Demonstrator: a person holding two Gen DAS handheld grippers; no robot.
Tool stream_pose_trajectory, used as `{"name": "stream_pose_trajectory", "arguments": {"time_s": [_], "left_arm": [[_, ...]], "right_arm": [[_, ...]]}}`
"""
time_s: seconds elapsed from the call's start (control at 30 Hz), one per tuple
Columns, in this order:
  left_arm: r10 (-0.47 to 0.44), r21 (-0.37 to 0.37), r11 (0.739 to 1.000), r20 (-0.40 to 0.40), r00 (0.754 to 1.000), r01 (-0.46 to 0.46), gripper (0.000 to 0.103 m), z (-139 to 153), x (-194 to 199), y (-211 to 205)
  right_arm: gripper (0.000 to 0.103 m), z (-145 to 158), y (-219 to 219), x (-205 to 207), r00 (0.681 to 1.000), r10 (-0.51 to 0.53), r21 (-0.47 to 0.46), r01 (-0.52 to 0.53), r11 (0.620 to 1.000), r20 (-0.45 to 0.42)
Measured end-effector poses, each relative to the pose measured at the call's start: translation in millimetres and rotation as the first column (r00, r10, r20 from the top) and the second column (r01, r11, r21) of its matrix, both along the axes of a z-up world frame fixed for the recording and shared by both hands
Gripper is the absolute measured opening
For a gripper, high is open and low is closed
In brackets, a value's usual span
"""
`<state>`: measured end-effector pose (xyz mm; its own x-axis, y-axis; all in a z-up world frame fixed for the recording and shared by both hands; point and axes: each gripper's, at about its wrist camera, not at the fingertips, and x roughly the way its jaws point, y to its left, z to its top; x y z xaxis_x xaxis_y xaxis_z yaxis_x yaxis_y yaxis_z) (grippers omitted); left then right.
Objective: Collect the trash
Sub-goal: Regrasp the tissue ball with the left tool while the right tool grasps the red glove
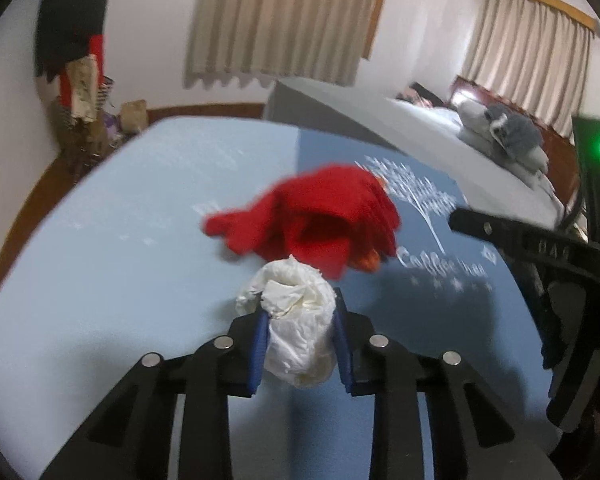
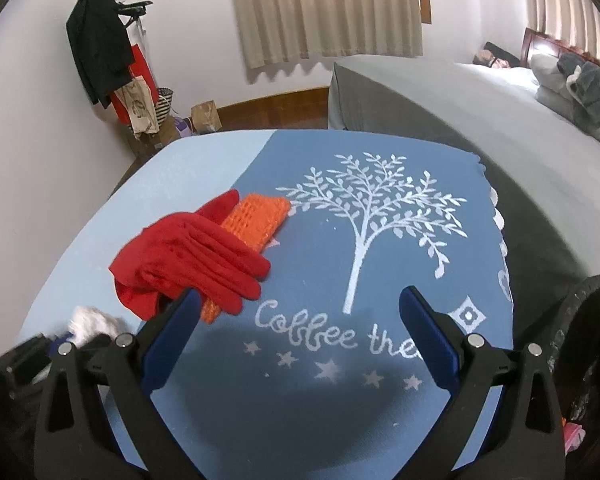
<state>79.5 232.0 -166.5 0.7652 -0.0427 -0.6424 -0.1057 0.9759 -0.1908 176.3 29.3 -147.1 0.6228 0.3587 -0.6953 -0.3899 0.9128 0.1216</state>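
My left gripper (image 1: 300, 312) is shut on a crumpled white tissue (image 1: 296, 328) and holds it just above the blue tablecloth (image 1: 100, 264). The tissue also shows in the right wrist view (image 2: 90, 322) at the lower left, above the left gripper's black body. My right gripper (image 2: 300, 300) is open and empty over the dark blue part of the cloth (image 2: 332, 420). It shows in the left wrist view (image 1: 512, 240) at the right. A black trash bin's rim (image 2: 584, 320) is at the right edge.
A red glove (image 2: 192, 260) lies on an orange knitted cloth (image 2: 256, 216) on the table, just beyond the tissue (image 1: 320, 216). A grey bed (image 2: 460, 108) stands behind the table. A coat rack with bags (image 2: 112, 60) stands at the back left.
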Motion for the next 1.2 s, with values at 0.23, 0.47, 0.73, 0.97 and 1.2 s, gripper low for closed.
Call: {"name": "stream_pose_trajectory", "arguments": {"time_s": [0.23,0.47,0.73,0.97,1.2], "left_arm": [[0.119,0.054,0.991,0.008,0.993,-0.119,0.029,6.3,-6.6,39.7],[0.181,0.08,0.98,0.027,0.983,-0.183,0.029,10.9,-2.0,63.9],[0.194,0.081,0.977,0.036,0.98,-0.196,0.029,13.2,-4.2,74.8],[0.194,0.073,0.978,0.031,0.981,-0.196,0.029,10.3,-5.2,73.0],[0.184,0.077,0.979,0.035,0.982,-0.186,0.029,15.5,-4.5,69.4]], "right_arm": [[0.096,9.1,28.2,1.9,0.998,0.057,0.041,-0.057,0.998,0.015],[0.096,18.7,74.6,7.3,0.991,0.132,0.061,-0.134,0.989,0.03],[0.083,6.1,106.8,10.9,0.984,0.18,0.023,-0.18,0.983,-0.009],[0.026,-4.5,108.0,10.4,0.968,0.239,0.031,-0.237,0.971,-0.075],[0.01,7.3,98.9,0.5,0.958,0.281,0.08,-0.277,0.958,-0.06]]}}
